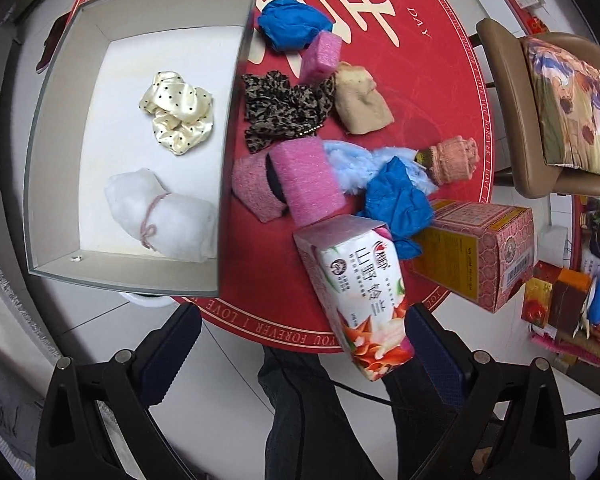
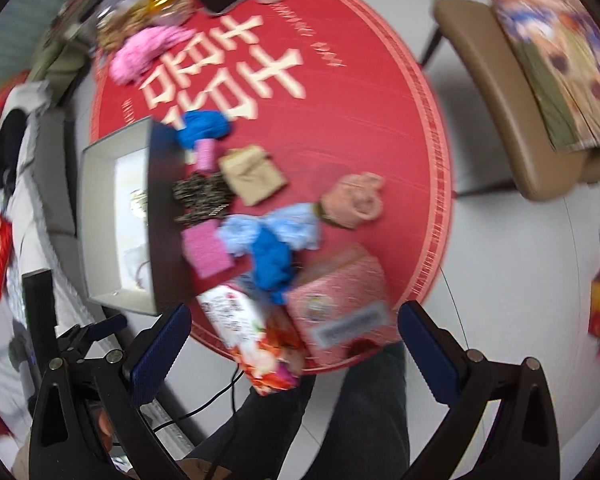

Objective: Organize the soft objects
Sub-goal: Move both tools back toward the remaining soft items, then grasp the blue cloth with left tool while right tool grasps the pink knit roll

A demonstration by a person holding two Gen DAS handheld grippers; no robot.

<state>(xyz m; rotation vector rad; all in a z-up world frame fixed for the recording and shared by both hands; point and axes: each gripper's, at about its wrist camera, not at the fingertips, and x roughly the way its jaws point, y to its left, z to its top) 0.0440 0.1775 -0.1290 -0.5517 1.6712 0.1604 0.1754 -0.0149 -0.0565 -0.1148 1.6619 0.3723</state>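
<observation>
While your left gripper [image 1: 300, 356] hangs spread and empty above the near edge of the desk [image 1: 452, 92], note that the tissue pack [image 1: 356, 296] lies just ahead of its right finger, overhanging that edge. Your right gripper [image 2: 296, 344] is likewise spread and holds nothing; its view is blurred, so fine detail there cannot be confirmed.

Beyond the pack, the loose soft items crowd together near the desk's middle: a pink foam block [image 1: 308, 180], a blue glove [image 1: 400, 200], a light-blue fluffy piece [image 1: 348, 160], a leopard scrunchie [image 1: 284, 108], a beige pouch [image 1: 360, 100] and a peach knit roll [image 1: 456, 158]. The grey box [image 1: 44, 140] sits at the left edge, overhanging it, and already holds a cream dotted scrunchie [image 1: 178, 114] and a white tied bundle [image 1: 164, 220].

Hazards, as judged from this layout:
- Nudging the overhanging tissue pack may tip it to the floor.
- Closing on the foam block may snag the touching glove or pink knit piece [image 1: 256, 196].
- Pressing on the box's overhanging side may upset it.
</observation>
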